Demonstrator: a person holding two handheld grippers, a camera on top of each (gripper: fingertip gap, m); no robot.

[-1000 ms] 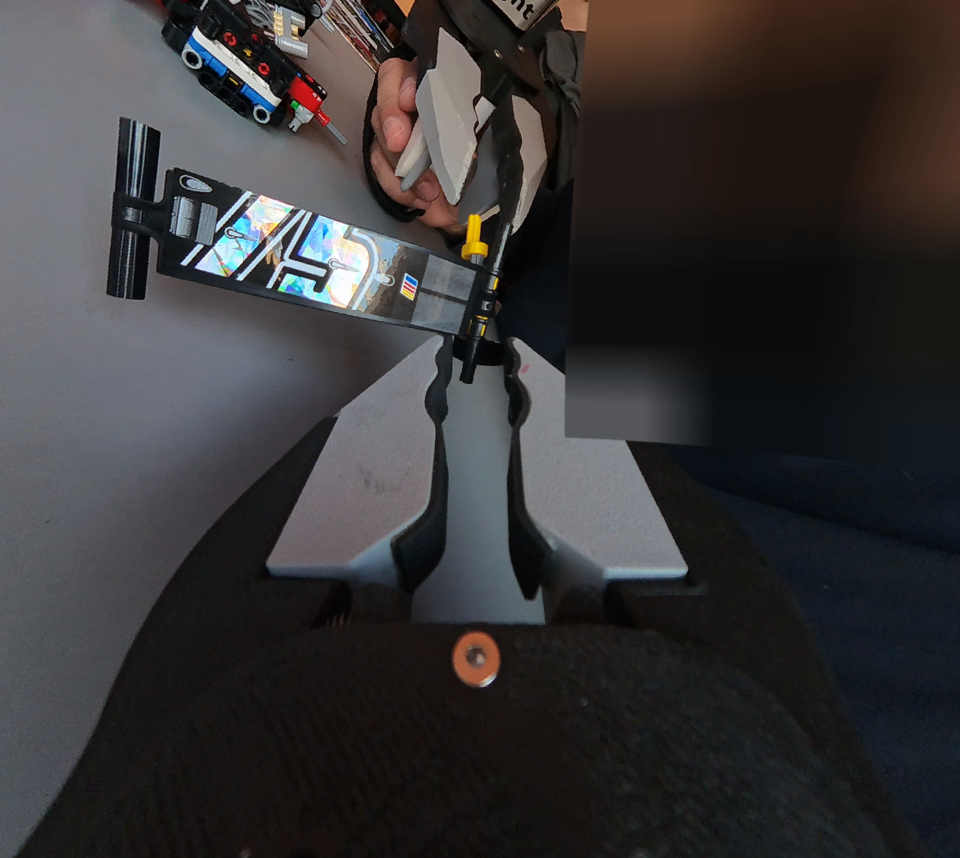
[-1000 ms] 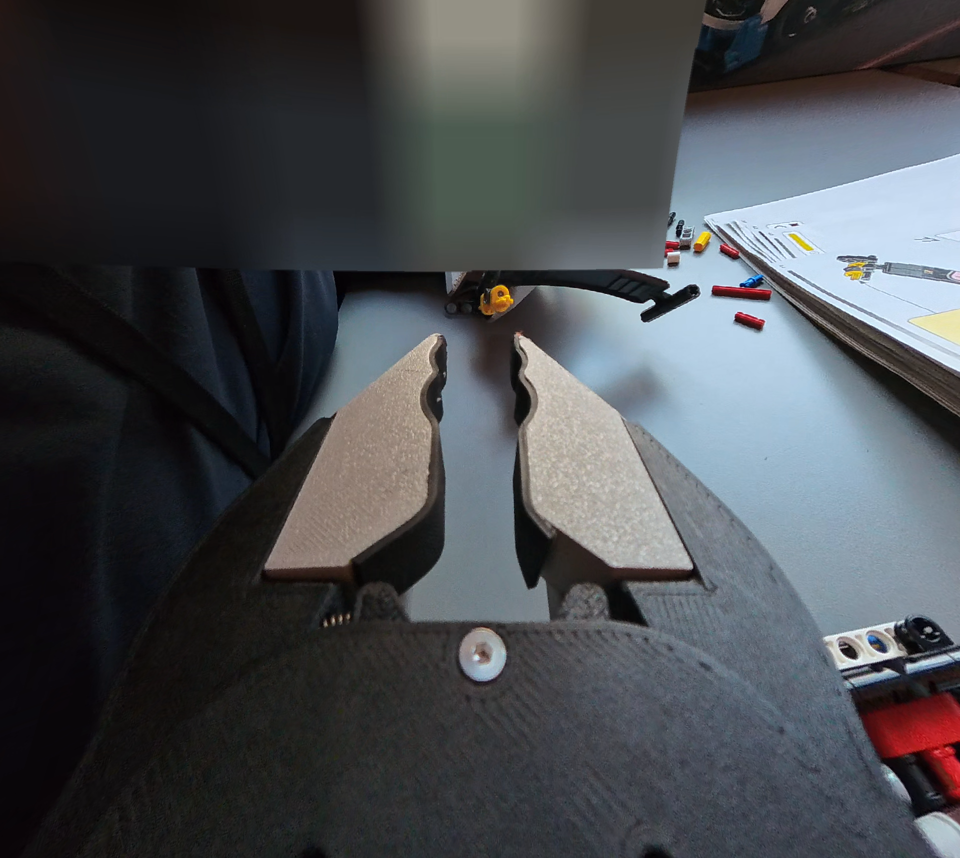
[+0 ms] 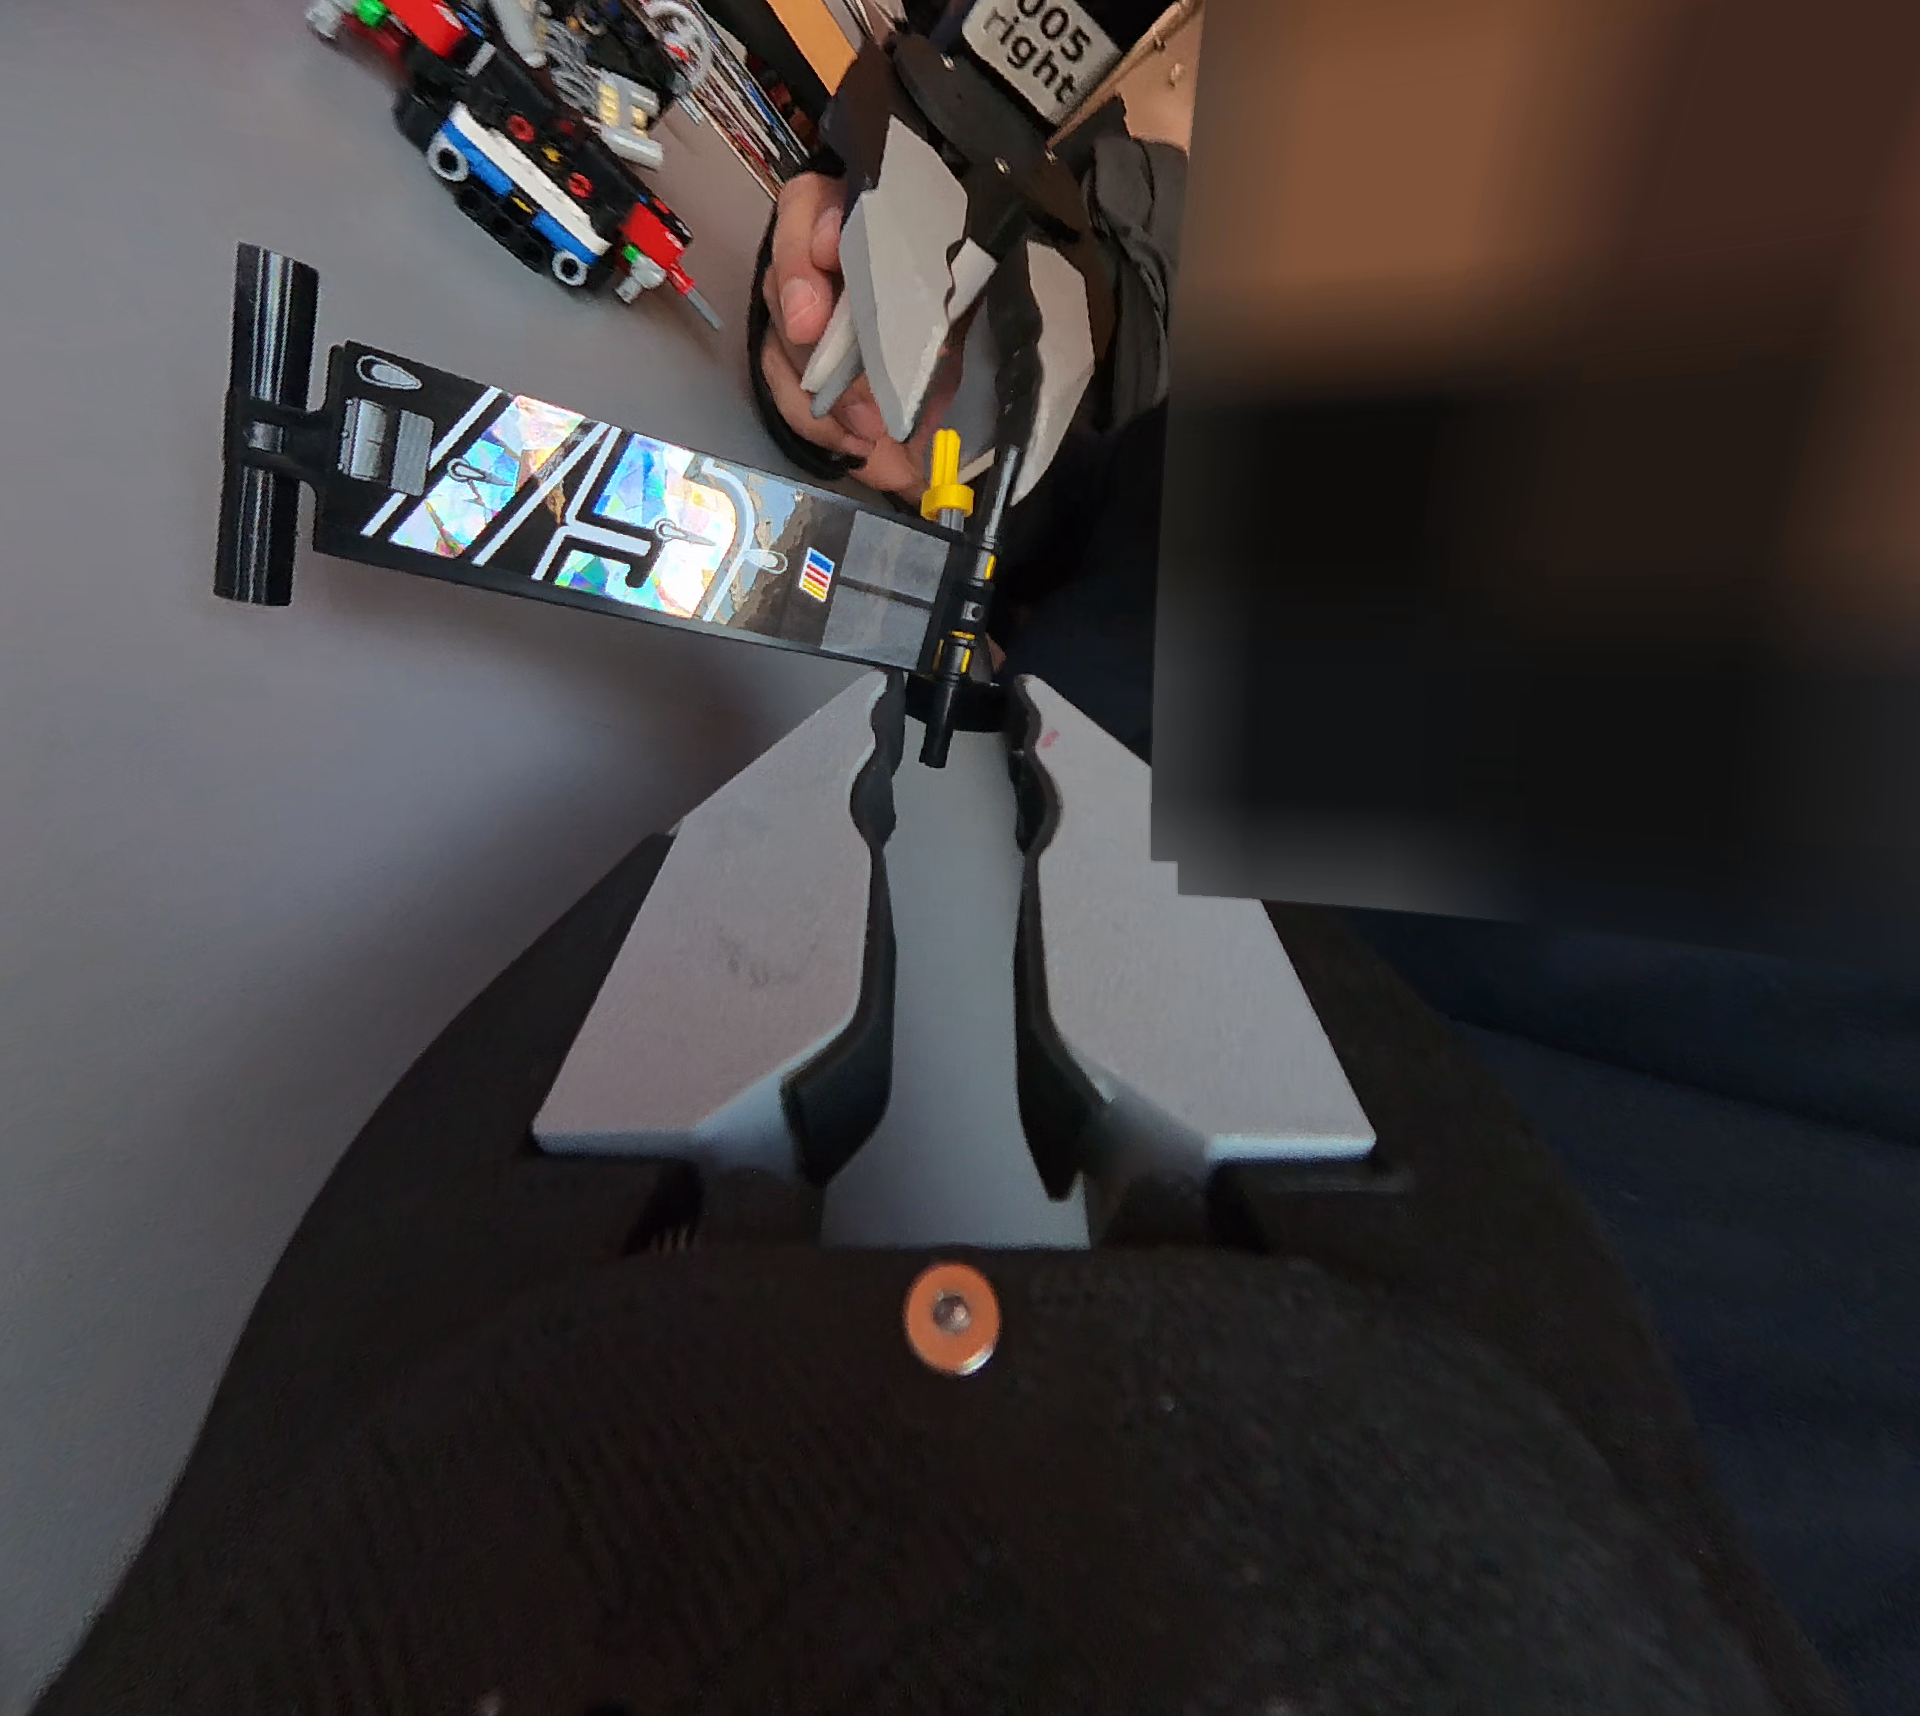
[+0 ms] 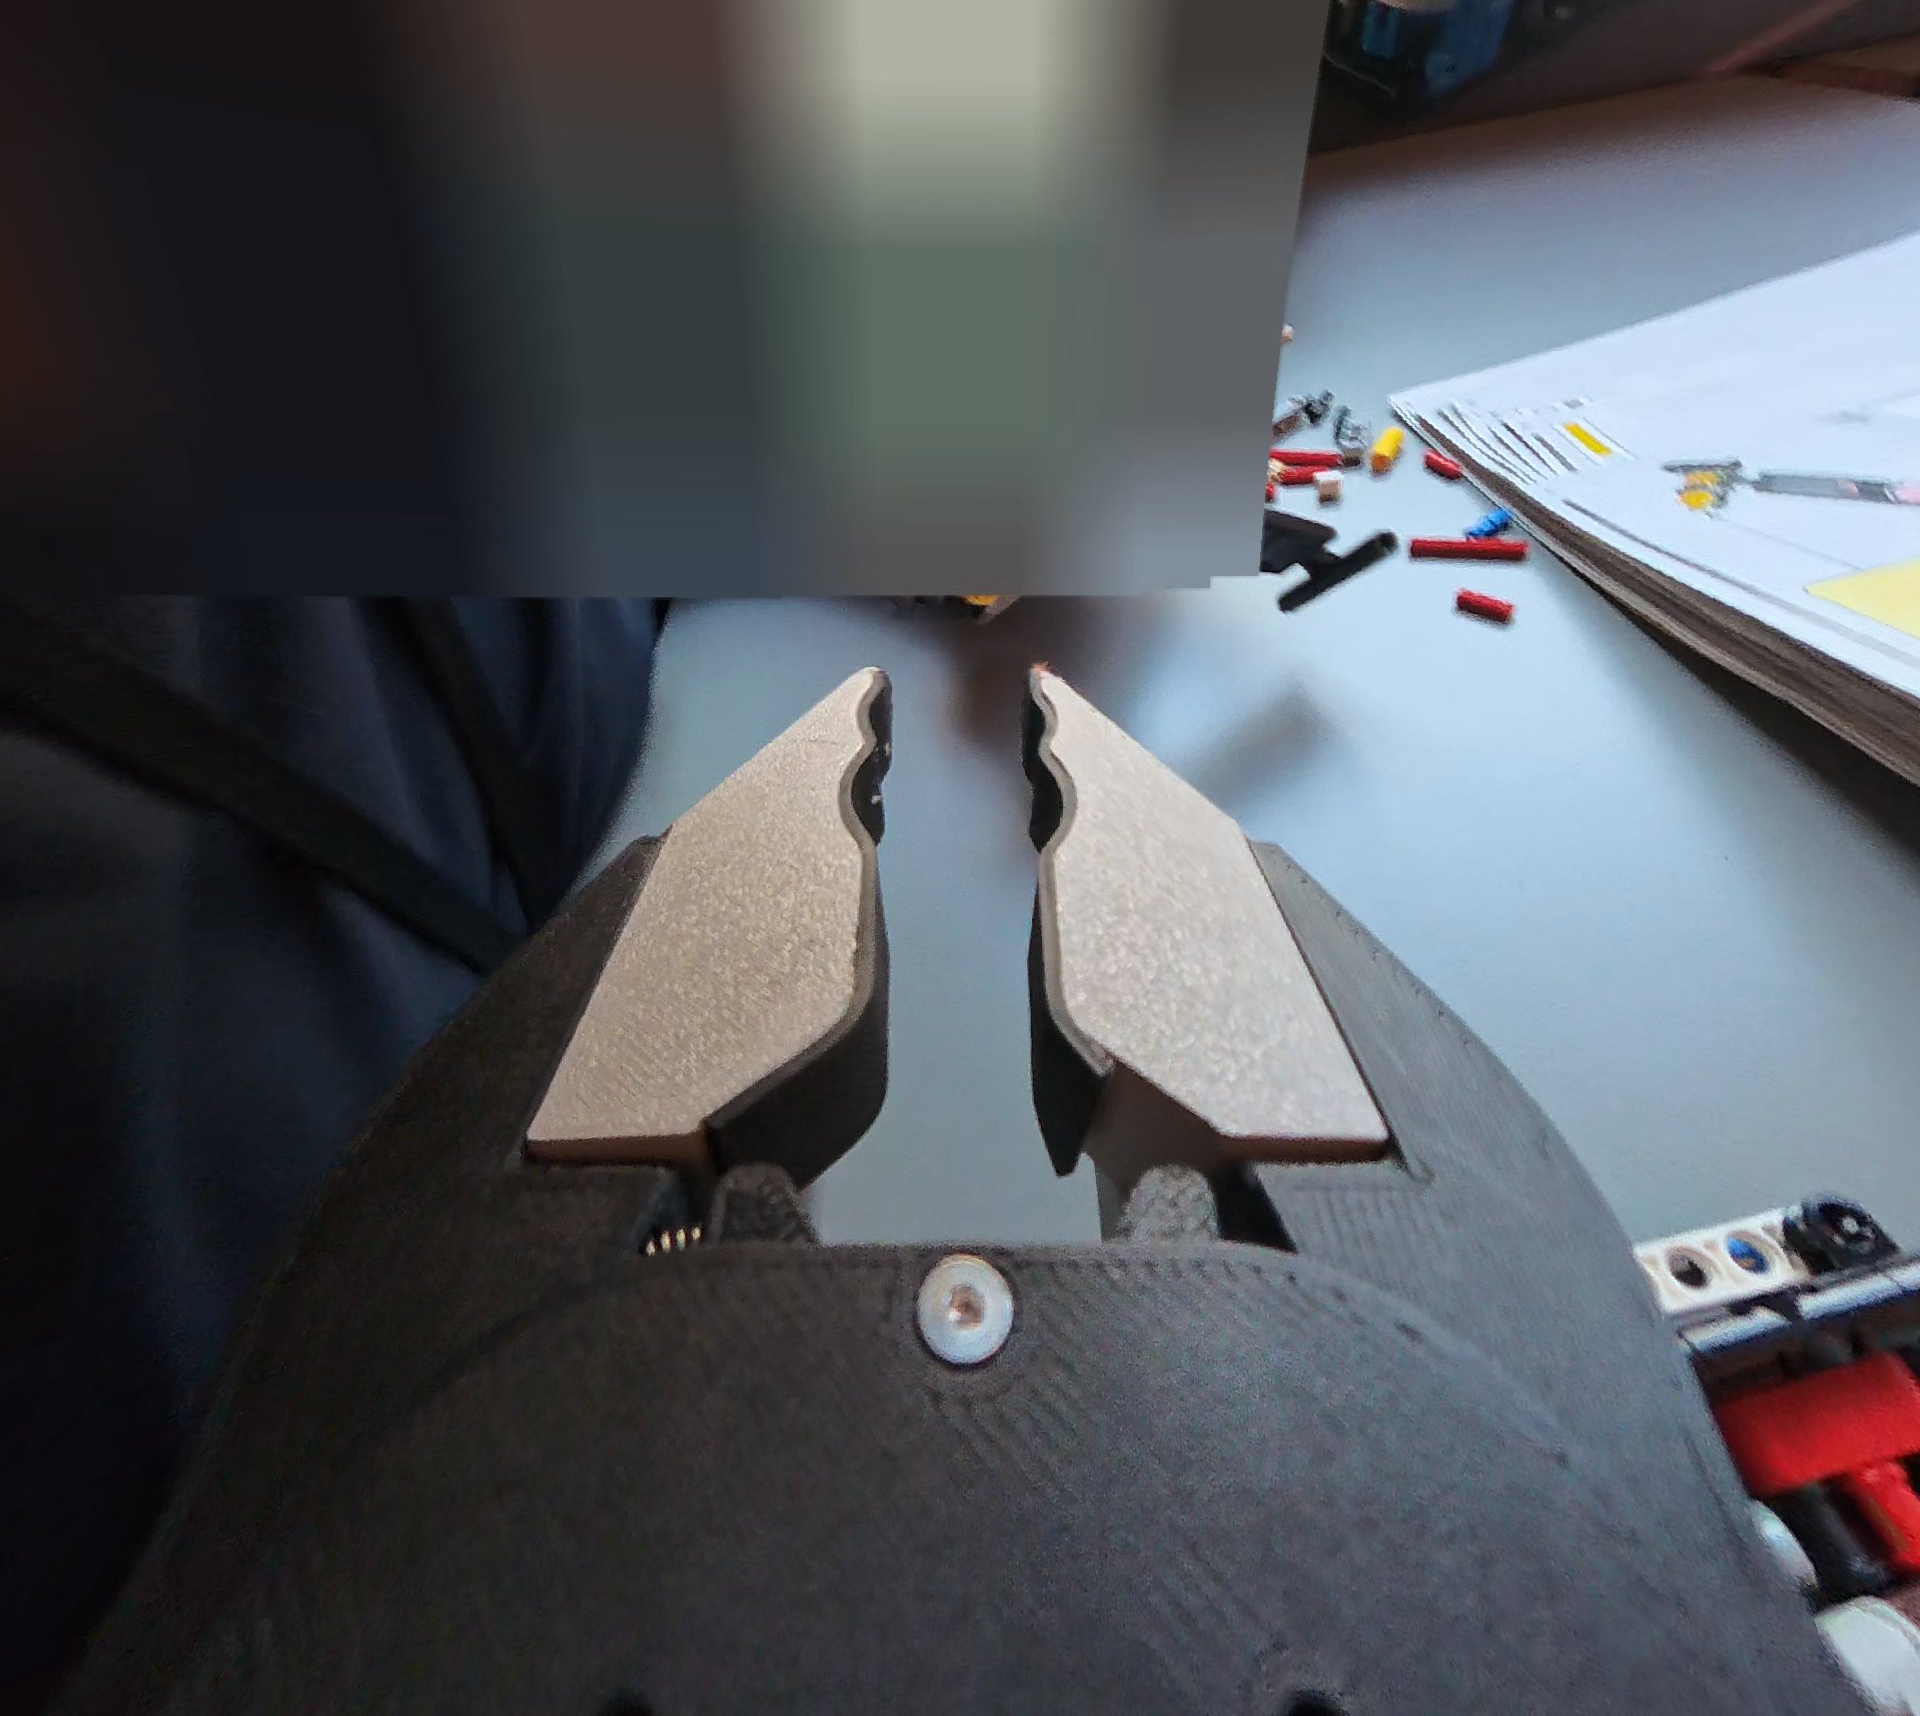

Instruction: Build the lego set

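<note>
Left gripper [image 3: 951, 710]: closed on the black end piece of a long black brick-built panel [image 3: 623, 513] with reflective stickers; a thin black axle [image 3: 971, 596] runs past the fingertips.
Panel: held out leftward over the grey table [image 3: 156, 835], ending in a black crossbar [image 3: 265, 425]; a yellow pin [image 3: 945, 471] stands at its gripped end.
Right gripper [image 4: 961, 700]: jaws parted, nothing between them, hovering over the table, seen just beyond the panel's gripped end.
Nearby: a partly built brick vehicle [image 3: 540, 180], loose red pins [image 4: 1465, 546] and an instruction booklet [image 4: 1714, 471] are seen.
</note>
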